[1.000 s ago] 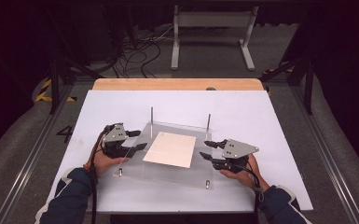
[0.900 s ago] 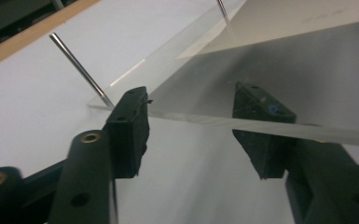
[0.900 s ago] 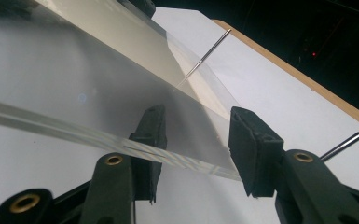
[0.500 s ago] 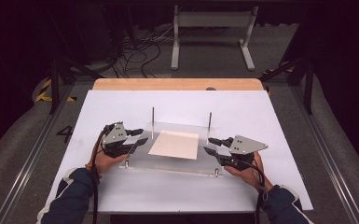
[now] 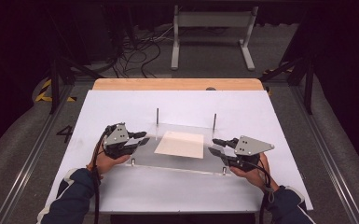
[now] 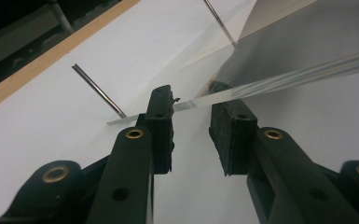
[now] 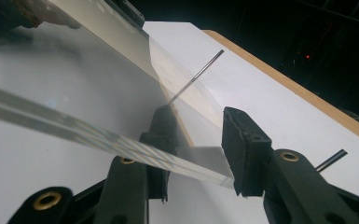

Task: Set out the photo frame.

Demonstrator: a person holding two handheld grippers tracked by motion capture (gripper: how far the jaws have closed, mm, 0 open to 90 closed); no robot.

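A clear acrylic plate (image 5: 177, 161) hangs over the white table, a beige sheet (image 5: 179, 143) showing at its middle. Two short pegs (image 5: 132, 161) stand at its front corners. My left gripper (image 5: 144, 138) is at the plate's left edge. In the left gripper view its jaws stand apart, one on each side of the plate edge (image 6: 279, 77), so the gripper (image 6: 191, 105) is open. My right gripper (image 5: 212, 145) is at the right edge. It (image 7: 198, 121) is also open, with the plate corner (image 7: 214, 165) between its jaws and against the right one.
Two thin metal rods (image 5: 157, 116) (image 5: 214, 120) rise upright just behind the plate. The white table sheet (image 5: 121, 107) ends at a wooden strip (image 5: 177, 84) at the back. Beyond are dark floor, cables and a metal stand (image 5: 212, 28).
The plate has shifted away from me and to the right, with its front edge higher, and both grippers have moved with it at its two side edges.
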